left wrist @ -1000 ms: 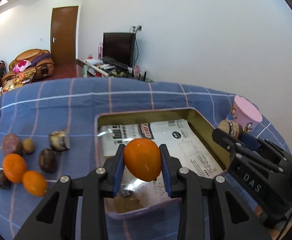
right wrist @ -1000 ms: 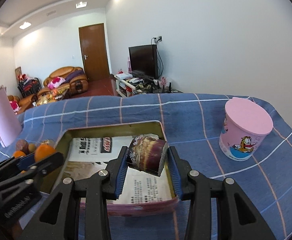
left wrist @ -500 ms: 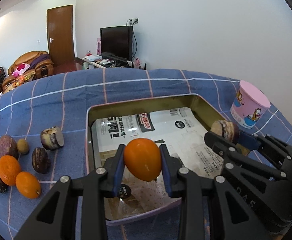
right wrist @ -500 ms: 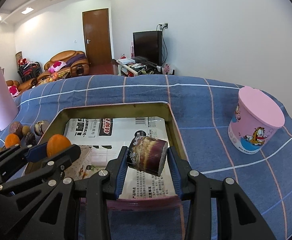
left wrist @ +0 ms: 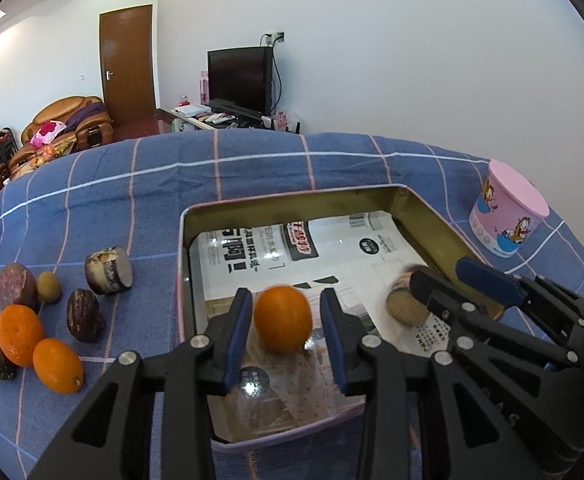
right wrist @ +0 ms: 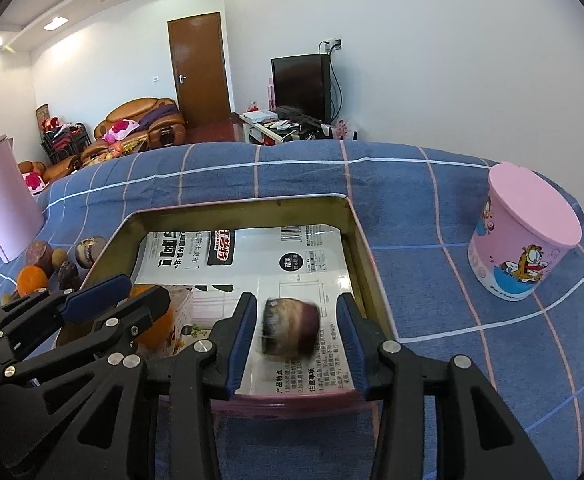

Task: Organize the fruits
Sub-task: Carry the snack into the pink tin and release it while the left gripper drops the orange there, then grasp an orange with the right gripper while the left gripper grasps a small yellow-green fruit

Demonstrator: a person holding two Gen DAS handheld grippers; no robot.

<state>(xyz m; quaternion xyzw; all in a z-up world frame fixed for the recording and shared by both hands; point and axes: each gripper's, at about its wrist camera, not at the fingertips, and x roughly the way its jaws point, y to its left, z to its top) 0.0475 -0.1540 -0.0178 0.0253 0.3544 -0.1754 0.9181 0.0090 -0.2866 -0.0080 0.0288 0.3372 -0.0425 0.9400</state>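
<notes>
Left wrist view: the left gripper (left wrist: 283, 330) has its jaws opening, and the orange (left wrist: 283, 319) sits between the blue pads with a visible gap on each side, no longer pressed. The orange is over the near part of the tin tray (left wrist: 275, 200), above the printed paper (left wrist: 324, 252) that lines its floor. To the right in the same view, the right gripper (left wrist: 444, 280) reaches over the tray's right side, with a blurred brown piece just at its fingertips.

Right wrist view: the right gripper (right wrist: 298, 330) also has its jaws opening. The cut purple-brown piece of fruit (right wrist: 289, 328) lies between the pads, blurred, clear of both, over the tray's near right corner and its paper lining. The left gripper (right wrist: 131, 292) enters from the left over the tray, with orange colour showing beneath its fingers.

Outside the tray, on the blue checked cloth (left wrist: 131, 200) of the table, the remaining fruit lies in a loose group to the left: two oranges (left wrist: 19, 334), a cut purple-brown piece (left wrist: 107, 270), dark brown pieces (left wrist: 85, 315) and small yellowish fruit (left wrist: 48, 287). A pink lidded cup (right wrist: 524, 236) with a cartoon print stands upright, well apart to the right of the tray. A pink jug (right wrist: 3, 200) stands at the far left.
</notes>
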